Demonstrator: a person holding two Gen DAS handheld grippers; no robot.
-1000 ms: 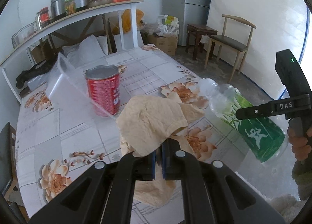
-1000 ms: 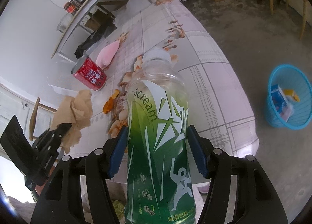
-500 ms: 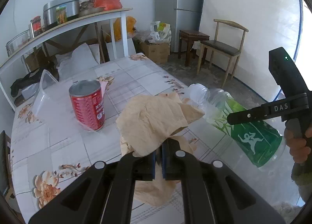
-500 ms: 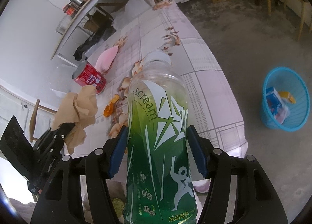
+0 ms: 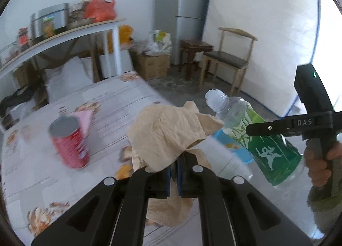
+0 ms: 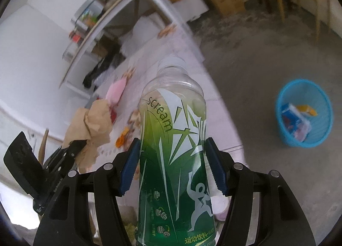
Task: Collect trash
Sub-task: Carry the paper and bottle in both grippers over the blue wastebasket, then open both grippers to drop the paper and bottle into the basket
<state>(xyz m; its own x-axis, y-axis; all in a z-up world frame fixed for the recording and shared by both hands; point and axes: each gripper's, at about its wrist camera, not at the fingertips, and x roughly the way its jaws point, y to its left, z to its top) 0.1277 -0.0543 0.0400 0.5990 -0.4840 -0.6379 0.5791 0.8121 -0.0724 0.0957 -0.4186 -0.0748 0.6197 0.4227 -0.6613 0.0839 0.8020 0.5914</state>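
Note:
My left gripper (image 5: 176, 166) is shut on a crumpled brown paper (image 5: 168, 132), held up over the flowered table (image 5: 42, 171). My right gripper (image 6: 172, 164) is shut on an empty plastic bottle with a green label (image 6: 173, 122), its blue pads pressing both sides. In the left wrist view the bottle (image 5: 267, 145) tilts just right of the paper, with a hand on the gripper handle. The right wrist view shows the left gripper (image 6: 79, 143) with the paper (image 6: 94, 122) at lower left. A blue bin (image 6: 305, 113) with some trash in it stands on the floor, right of the table.
A red can (image 5: 70, 141), a pink scrap (image 5: 84, 117) and orange peel (image 5: 125, 170) lie on the table. Behind stand a loaded white shelf (image 5: 64, 32), a fridge (image 5: 183, 10), cardboard boxes (image 5: 154, 66), a stool (image 5: 194, 53) and a wooden chair (image 5: 230, 57).
Both grippers have risen and drawn back from the table, so the can and tabletop look smaller and farther. The paper and the bottle stay gripped as before.

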